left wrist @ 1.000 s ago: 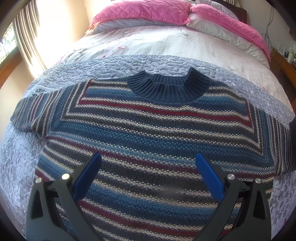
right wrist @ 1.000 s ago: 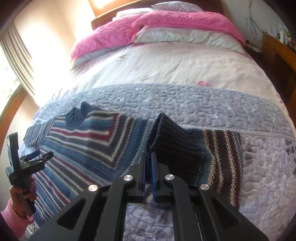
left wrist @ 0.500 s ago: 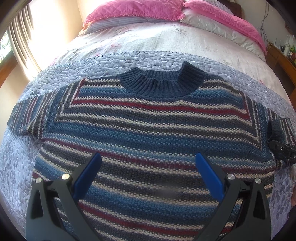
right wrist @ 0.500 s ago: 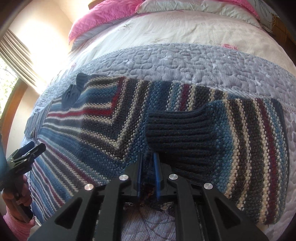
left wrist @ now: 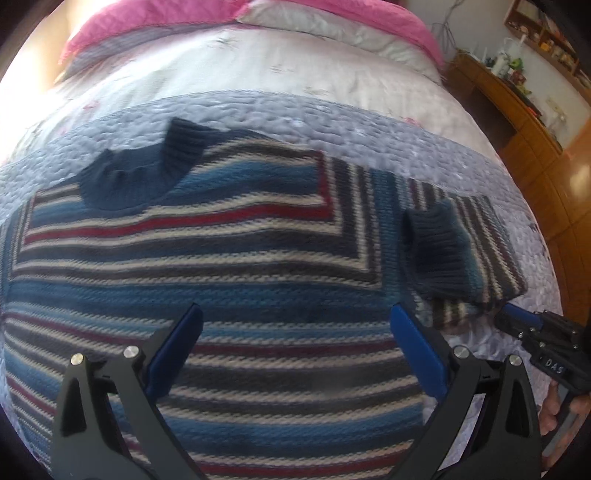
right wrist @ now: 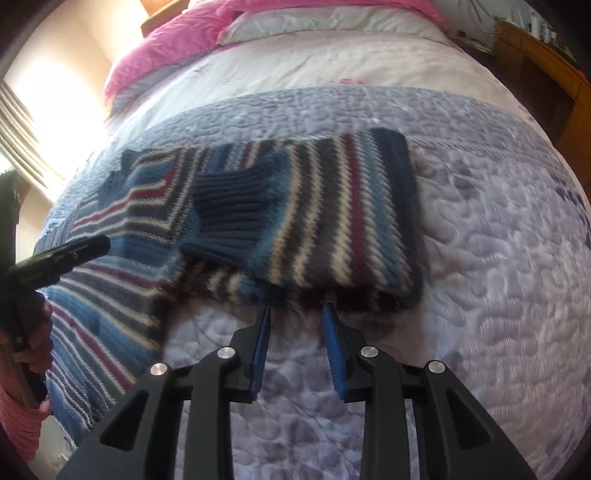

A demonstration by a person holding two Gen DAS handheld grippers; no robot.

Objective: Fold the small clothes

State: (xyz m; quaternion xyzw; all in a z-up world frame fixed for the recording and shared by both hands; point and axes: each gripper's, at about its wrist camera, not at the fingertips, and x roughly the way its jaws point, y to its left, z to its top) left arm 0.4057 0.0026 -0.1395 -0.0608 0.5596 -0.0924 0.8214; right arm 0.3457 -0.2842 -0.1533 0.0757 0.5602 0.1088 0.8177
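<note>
Lying face up on the quilted grey bedspread point(right wrist: 480, 258): one striped knitted sweater point(left wrist: 229, 280), navy ribbed collar point(left wrist: 147, 173) toward the pink pillows point(left wrist: 155, 14), body spread flat. Right sleeve point(right wrist: 332, 214): doubled back on itself, its dark ribbed cuff point(right wrist: 229, 210) resting at the shoulder seam, the folded edge nearest the right gripper point(right wrist: 297, 314). Right gripper: jaws parted to a narrow gap, holding nothing, blue tips just short of the sleeve's near edge, apparently touching no cloth. Left gripper point(left wrist: 295, 325): jaws spread wide, empty, poised over the lower body of the sweater; whether it touches the knit cannot be told. Left sleeve: out of both views, condition unknown. Progress, as judged: first fold (right sleeve inward) looks complete and released; outstanding appear to be the left sleeve, then folding the body, hem toward collar. Wooden furniture point(left wrist: 517, 122) beside the bed, not involved. Both views carry some motion blur
</note>
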